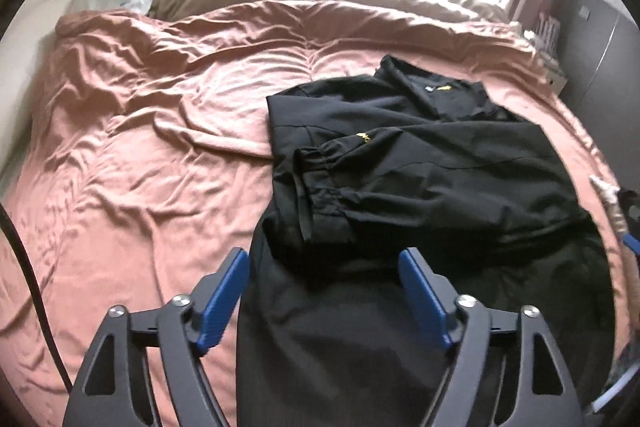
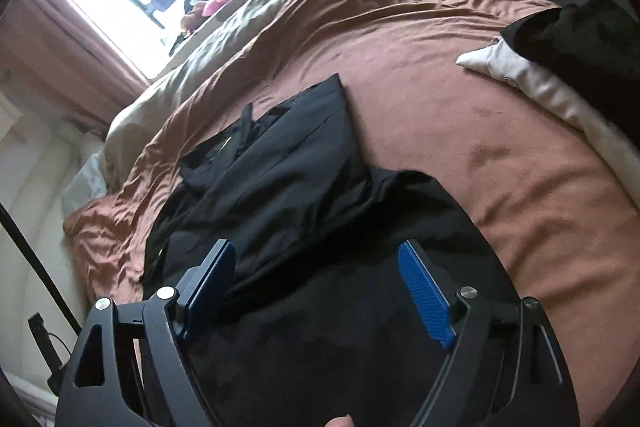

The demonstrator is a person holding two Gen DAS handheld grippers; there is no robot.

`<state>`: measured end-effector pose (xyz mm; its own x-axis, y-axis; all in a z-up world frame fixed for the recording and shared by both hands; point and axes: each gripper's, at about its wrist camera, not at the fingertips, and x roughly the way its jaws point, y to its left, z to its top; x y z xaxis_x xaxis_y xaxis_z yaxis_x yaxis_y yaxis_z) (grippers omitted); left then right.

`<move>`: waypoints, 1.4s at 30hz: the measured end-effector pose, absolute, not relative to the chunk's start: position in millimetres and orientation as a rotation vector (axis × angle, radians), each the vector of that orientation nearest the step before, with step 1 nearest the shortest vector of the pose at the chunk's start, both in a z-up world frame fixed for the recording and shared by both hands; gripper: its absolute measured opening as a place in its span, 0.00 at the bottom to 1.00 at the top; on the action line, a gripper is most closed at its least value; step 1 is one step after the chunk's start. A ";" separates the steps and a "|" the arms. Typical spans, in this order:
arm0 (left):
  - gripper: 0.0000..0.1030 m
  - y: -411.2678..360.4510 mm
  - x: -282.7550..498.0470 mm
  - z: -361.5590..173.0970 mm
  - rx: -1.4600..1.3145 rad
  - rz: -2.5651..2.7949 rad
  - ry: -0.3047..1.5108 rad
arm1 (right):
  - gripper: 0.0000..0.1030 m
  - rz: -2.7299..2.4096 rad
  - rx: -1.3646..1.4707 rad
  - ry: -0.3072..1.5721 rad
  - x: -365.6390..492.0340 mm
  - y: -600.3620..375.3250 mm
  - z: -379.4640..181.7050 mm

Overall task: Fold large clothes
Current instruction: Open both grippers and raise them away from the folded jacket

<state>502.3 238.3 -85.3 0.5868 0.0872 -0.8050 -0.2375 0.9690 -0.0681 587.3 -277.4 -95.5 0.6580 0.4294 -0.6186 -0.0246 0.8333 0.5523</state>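
Under your left claw [image 1: 324,259] lies the black jacket [image 1: 420,163], spread on the bed's pink-brown cover [image 1: 140,131]. Your left claw is wide apart and grips nothing; its blue pads [image 1: 224,295] sit on each side of the jacket's near part. Just ahead of that claw, two gathered cuffs [image 1: 320,175] lie folded across the jacket's body. Your right claw [image 2: 316,259] is spread wide too, holding nothing, above the same jacket's near part. Far off to its right lies a white cloth [image 2: 532,83] with something dark on it.
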 end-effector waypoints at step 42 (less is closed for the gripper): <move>0.96 217.8 134.5 -57.2 -0.311 0.133 0.670 | 1.00 0.273 0.188 0.694 221.7 -412.4 -60.6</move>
